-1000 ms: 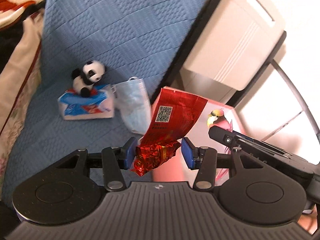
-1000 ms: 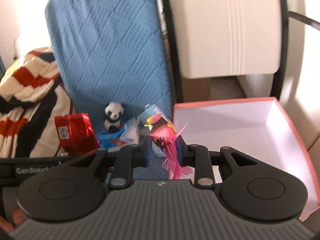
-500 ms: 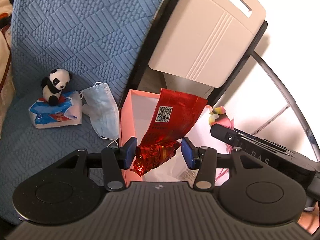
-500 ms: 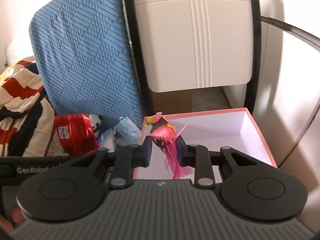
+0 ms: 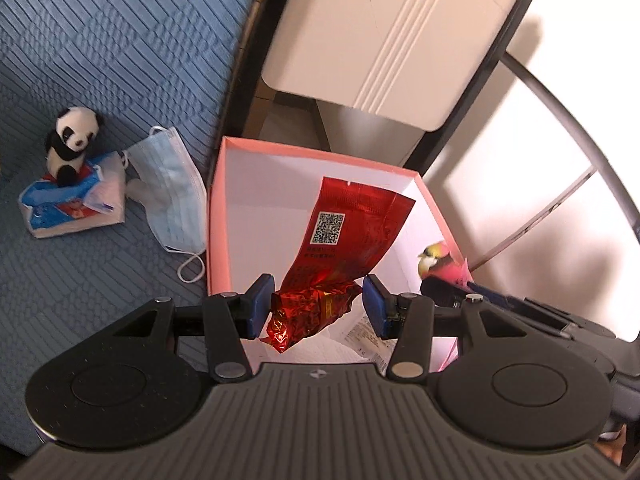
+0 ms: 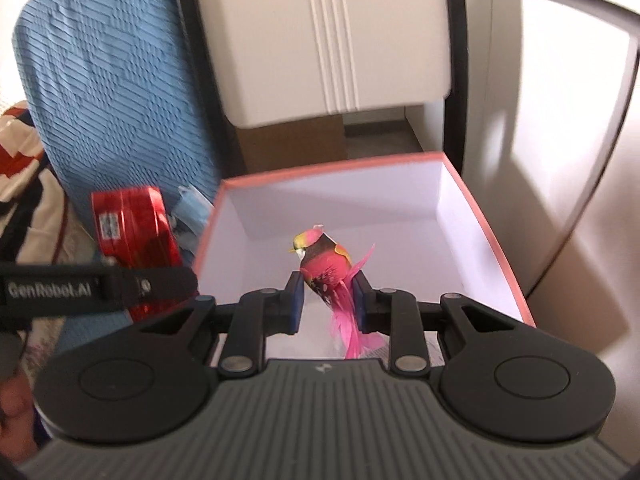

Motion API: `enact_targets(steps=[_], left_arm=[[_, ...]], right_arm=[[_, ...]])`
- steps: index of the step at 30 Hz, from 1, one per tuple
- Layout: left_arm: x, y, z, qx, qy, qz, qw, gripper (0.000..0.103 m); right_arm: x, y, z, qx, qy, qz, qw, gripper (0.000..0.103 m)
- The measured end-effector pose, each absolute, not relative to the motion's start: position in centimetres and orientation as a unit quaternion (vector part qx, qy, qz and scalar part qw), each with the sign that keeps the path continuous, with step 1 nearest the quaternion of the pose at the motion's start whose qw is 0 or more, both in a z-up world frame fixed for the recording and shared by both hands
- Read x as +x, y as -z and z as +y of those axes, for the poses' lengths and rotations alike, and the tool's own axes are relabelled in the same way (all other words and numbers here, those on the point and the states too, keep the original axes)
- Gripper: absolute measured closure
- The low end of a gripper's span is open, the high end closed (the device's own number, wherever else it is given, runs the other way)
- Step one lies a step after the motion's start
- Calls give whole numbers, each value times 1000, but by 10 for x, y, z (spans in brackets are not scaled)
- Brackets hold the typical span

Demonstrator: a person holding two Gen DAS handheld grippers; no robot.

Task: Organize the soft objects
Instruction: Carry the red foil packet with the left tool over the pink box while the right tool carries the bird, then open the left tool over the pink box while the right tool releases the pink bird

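Midway. Left gripper (image 5: 317, 307) clamping red foil packet (image 5: 340, 248), right gripper (image 6: 328, 300) clamping toy bird (image 6: 326, 266), both above pink box (image 5: 214, 200), unreleased. Panda (image 5: 70, 142), mask (image 5: 172, 192), tissue pack (image 5: 66, 206) left on blue cushion (image 5: 80, 300).

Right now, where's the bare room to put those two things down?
Inside the pink box: its white floor is bare toward the far wall; papers lie at the near end. The blue cushion is crowded near the panda, tissue pack and mask.
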State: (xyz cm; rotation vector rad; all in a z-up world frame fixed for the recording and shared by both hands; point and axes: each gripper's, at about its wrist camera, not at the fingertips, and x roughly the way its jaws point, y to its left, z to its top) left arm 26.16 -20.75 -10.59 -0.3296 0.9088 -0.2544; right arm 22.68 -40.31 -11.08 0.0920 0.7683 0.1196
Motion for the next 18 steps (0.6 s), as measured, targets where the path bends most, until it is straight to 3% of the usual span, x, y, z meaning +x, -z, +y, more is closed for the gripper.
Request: enact_targets(steps=[18], left_arm=[[282, 170, -259, -121, 127, 485, 857, 49]], right_arm=[[232, 180, -445, 76, -35, 429, 899, 74]])
